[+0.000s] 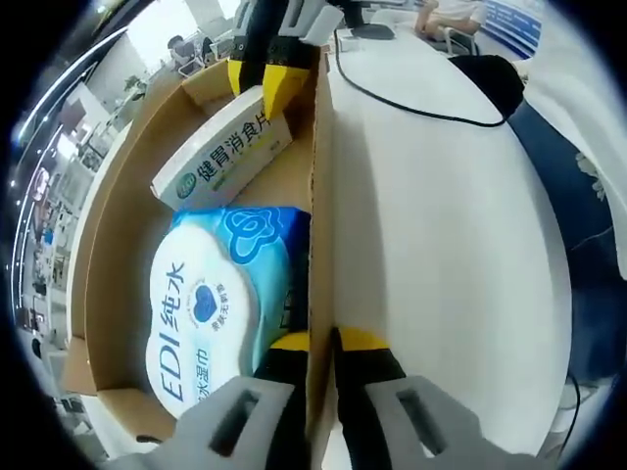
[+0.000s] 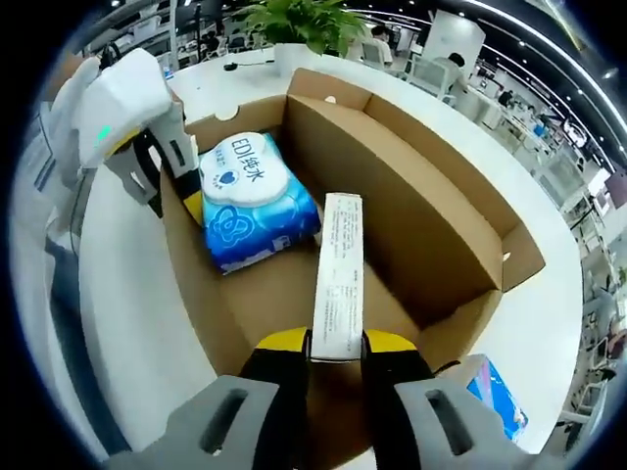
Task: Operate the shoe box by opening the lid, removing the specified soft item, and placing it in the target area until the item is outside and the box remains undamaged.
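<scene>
Yellow-tipped and nearest in the right gripper view, the right gripper [image 2: 334, 345] is clenched on the near end of a slim white printed carton [image 2: 338, 274], whose long axis runs straight away from the jaws and out over the floor of the open brown cardboard shoe box [image 2: 392, 186]. Beyond its far end, toward the box's far-left corner, the blue and white soft pack of wet wipes [image 2: 250, 201] lies flat inside the box; judging by the task, this is the soft item to come out, so it sits ahead and left of the right gripper. The left gripper [image 2: 162, 162] is much nearer to it, pinching the box wall just beside the pack. The left gripper view adds what the other cannot: the left gripper [image 1: 319, 352] straddles that cardboard wall [image 1: 315, 196], closed on it, with the white tabletop [image 1: 431, 225] outside and the wipes against the wall inside.
</scene>
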`<state>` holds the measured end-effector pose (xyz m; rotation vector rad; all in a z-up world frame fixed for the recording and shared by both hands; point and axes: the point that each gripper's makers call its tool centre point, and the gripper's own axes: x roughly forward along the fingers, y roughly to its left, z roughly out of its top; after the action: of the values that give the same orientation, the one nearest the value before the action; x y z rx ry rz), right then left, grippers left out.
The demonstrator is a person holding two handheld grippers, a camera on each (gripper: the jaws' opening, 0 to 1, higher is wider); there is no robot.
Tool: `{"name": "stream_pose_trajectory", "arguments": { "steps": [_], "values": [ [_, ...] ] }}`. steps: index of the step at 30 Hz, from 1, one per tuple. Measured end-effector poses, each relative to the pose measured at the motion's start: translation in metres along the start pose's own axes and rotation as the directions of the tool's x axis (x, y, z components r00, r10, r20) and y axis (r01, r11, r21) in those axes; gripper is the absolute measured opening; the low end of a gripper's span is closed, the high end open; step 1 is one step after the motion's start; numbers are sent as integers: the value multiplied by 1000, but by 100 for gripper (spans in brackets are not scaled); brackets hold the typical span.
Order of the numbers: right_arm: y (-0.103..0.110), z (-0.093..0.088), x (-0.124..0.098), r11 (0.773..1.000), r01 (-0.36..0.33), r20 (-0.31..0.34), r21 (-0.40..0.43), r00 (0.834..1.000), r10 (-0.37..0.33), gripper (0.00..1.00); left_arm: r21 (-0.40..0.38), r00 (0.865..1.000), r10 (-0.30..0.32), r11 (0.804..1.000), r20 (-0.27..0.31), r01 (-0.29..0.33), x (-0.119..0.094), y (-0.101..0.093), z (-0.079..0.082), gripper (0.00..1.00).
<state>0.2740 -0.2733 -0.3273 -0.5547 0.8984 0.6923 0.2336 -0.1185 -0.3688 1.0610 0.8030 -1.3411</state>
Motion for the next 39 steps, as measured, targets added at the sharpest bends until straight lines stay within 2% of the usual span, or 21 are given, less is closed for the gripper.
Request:
{"name": "stream_pose_trajectory", "arguments": {
  "steps": [9,13,16,20,22,29,39],
  "values": [
    [0,2,0,1000,-17,8,4,1000,17,21,-3,1000,-2,1000,0,2,-1,0,0,3],
    [-1,9,2,1000,-24,19,-9,1000,25,31,-4,1000,-4,1000,0,4,0,0,0,3],
    [-2,16,6,999,-36,29,1,999,36,35,-3,1000,-4,1000,1,4,0,0,0,3],
    [-3,23,21,999,-50,22,11,999,50,49,-4,1000,-6,1000,0,6,0,0,1,3],
    [-4,26,24,998,-52,32,21,998,51,49,-4,1000,-6,1000,0,6,0,0,1,3],
    [-4,27,41,995,-76,7,58,997,75,48,-1,1000,-5,1000,1,5,0,0,1,3],
    [3,19,47,992,-107,-16,61,994,108,30,2,1000,-6,1000,2,6,0,1,0,3]
  ]
}}
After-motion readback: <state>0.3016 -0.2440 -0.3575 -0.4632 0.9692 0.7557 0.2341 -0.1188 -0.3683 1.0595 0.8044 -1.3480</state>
